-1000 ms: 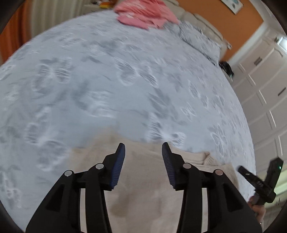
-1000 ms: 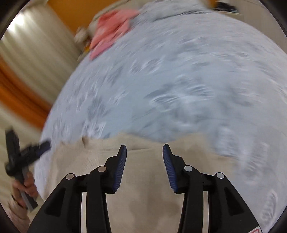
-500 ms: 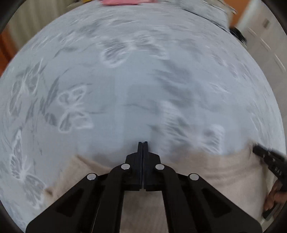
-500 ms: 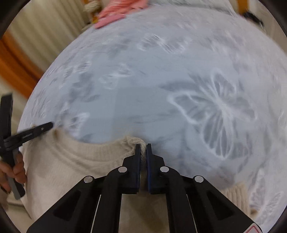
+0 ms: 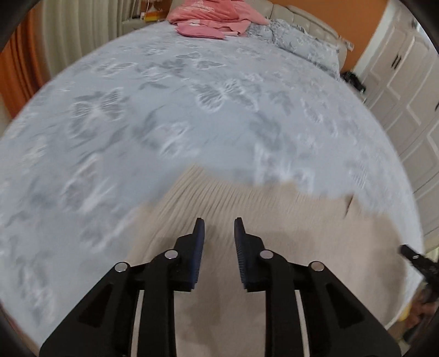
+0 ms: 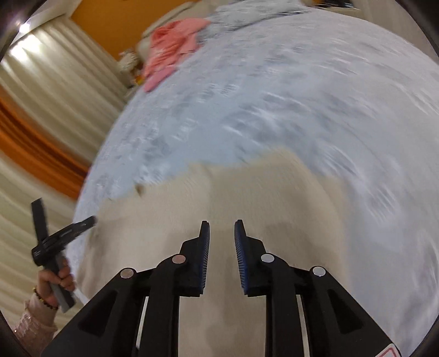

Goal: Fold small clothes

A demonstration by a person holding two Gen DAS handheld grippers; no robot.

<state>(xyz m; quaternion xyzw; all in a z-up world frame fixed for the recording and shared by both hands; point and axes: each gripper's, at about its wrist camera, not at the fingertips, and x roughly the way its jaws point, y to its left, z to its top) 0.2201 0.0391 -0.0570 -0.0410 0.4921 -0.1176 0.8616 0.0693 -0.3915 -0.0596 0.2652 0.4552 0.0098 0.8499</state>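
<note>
on the butterfly-print bedspread (image 5: 192,115) lies a cream sweater (image 5: 301,233), both tongs (image 5: 216,228) (image 6: 221,229) parted and empty.

A grey bedspread (image 5: 170,115) printed with pale butterflies fills most of both views. At its far edge, toward twelve o'clock, lies a heap of pink laundry (image 5: 216,13), with a matching grey pillow (image 5: 301,46) at one o'clock. White wardrobe doors (image 5: 406,90) stand at two o'clock, cream curtains (image 6: 49,90) at ten o'clock.

Left hand-held gripper (image 5: 216,230) parted, empty, over cream knit garment (image 5: 288,219) on bed (image 5: 164,115).
</note>
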